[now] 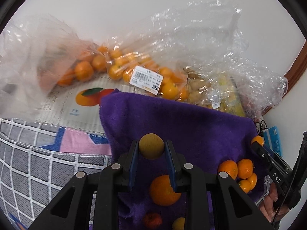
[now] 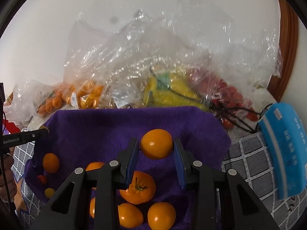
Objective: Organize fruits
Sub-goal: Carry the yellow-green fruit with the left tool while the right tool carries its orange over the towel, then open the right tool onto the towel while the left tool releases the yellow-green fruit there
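Both wrist cameras peer steeply down along their own fingers, close over the purple towel (image 1: 191,118), the left one from the towel's left, the right one from its right, and both catch the same clear fruit bags (image 2: 153,67) against the white wall behind.

- A plain white painted wall (image 1: 134,9) fills the upper part of both views, evenly lit and without hard shadows.
- A curved reddish-brown wooden trim (image 2: 289,44) runs along the wall's right edge.
- A grey bedcover with a white grid pattern (image 1: 38,163) spreads across the lower foreground, soft and slightly rumpled.
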Available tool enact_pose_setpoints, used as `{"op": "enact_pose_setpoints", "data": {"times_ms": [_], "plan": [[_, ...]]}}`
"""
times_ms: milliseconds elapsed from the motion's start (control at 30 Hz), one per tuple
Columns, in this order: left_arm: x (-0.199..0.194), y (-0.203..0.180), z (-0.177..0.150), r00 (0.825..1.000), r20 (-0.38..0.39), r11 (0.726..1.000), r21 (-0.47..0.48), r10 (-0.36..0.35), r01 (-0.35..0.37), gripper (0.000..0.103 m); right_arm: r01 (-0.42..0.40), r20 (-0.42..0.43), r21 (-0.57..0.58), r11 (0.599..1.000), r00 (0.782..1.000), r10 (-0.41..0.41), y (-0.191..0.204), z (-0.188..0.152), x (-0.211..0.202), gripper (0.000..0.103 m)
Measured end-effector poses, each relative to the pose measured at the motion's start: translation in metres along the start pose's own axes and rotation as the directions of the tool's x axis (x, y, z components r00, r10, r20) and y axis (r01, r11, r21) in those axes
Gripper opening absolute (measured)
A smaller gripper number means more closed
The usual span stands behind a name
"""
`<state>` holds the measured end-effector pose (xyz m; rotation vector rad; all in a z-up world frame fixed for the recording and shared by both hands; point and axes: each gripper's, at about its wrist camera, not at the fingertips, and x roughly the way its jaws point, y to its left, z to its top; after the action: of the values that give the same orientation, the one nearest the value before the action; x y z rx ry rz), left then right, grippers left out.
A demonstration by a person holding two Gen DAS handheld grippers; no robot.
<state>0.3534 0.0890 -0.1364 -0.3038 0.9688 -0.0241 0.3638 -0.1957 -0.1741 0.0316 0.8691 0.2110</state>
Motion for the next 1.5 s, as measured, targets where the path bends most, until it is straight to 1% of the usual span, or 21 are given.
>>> {"op": "enact_pose_setpoints", "data": {"times_ms": [300,433,500,733,967,1167,1233,1300,1367,1433,1500], "plan": [[0.028,-0.009,-0.003,0.999,-0.053,1.0,0.022,0.012,-0.011,0.026,0.008,-0.03,0.022,1.0,1.0,-0.008,-0.005,-0.007,0.015,0.036],[0.037,-0.011,-0.005,0.998,-0.066,0.999,0.036,0.019,-0.016,0.026,0.025,-0.042,-0.002,1.0,0.999,-0.025,-0.001,-0.01,0.022,0.036],[0.039,-0.014,-0.007,0.998,-0.055,0.998,0.053,0.034,-0.031,0.026,0.027,-0.041,-0.007,1.0,0.999,-0.028,0.0,-0.01,0.022,0.036],[0.042,-0.018,-0.006,0.998,-0.047,0.997,0.065,0.045,-0.042,0.026,0.035,-0.053,-0.006,0.999,0.998,-0.035,0.0,-0.01,0.023,0.037],[0.044,-0.031,-0.007,0.995,-0.03,0.989,0.118,0.091,-0.087,0.026,0.036,-0.058,-0.003,0.999,0.998,-0.036,-0.001,-0.01,0.024,0.037],[0.044,-0.028,-0.005,0.996,-0.042,0.991,0.11,0.084,-0.079,0.026,0.047,-0.06,-0.01,0.999,0.997,-0.047,0.0,-0.009,0.022,0.038],[0.04,-0.026,-0.005,0.995,-0.047,0.99,0.112,0.091,-0.085,0.028,0.057,-0.061,-0.011,0.998,0.997,-0.057,0.001,-0.008,0.021,0.039],[0.034,-0.025,-0.005,0.994,-0.044,0.989,0.115,0.1,-0.094,0.035,0.054,-0.055,-0.007,0.998,0.997,-0.055,0.001,-0.006,0.016,0.04],[0.026,-0.025,-0.005,0.994,-0.034,0.989,0.113,0.099,-0.095,0.039,0.053,-0.041,-0.003,0.999,0.998,-0.053,0.001,-0.003,0.009,0.042],[0.016,-0.025,-0.005,0.995,-0.019,0.989,0.114,0.096,-0.094,0.042,0.058,-0.014,-0.003,0.998,0.998,-0.058,0.002,0.0,-0.002,0.049],[0.006,-0.025,-0.005,0.995,-0.008,0.989,0.114,0.096,-0.094,0.046,0.064,0.003,0.0,0.998,0.998,-0.064,0.003,0.003,-0.012,0.051]]}}
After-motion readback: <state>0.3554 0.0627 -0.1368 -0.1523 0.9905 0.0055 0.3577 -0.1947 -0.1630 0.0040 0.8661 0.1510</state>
